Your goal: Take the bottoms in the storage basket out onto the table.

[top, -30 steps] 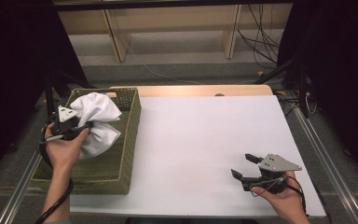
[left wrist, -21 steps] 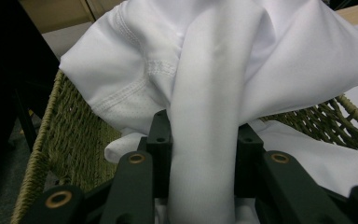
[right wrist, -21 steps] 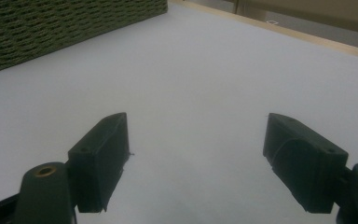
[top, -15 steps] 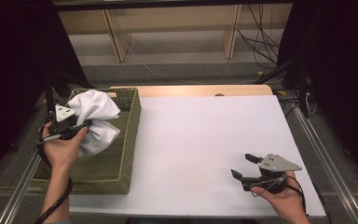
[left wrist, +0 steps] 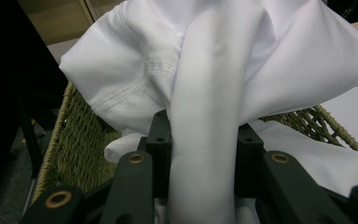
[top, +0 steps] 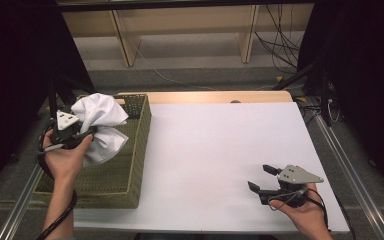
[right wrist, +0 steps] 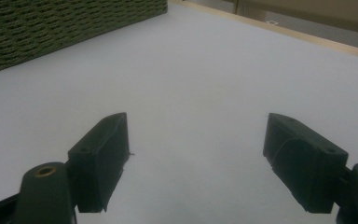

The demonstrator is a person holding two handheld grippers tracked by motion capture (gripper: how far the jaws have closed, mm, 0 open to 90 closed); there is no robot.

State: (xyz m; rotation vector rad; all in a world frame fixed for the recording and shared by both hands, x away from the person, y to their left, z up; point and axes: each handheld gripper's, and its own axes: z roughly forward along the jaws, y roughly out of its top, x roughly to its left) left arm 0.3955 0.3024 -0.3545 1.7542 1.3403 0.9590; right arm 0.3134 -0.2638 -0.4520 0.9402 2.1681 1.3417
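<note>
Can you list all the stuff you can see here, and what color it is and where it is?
white cloth: one, white, bunched up above the basket at the table's left, pinched by the left gripper
basket: one, olive-green woven, on the left part of the table
table: one, white top with a pale wood far edge
shelf unit: one, pale wood, behind the table
cables: several, black, on the floor at the back right
left gripper: one, black, shut on the white cloth
right gripper: one, black, open, low over the table's near right
hands: two, one on each gripper
</note>
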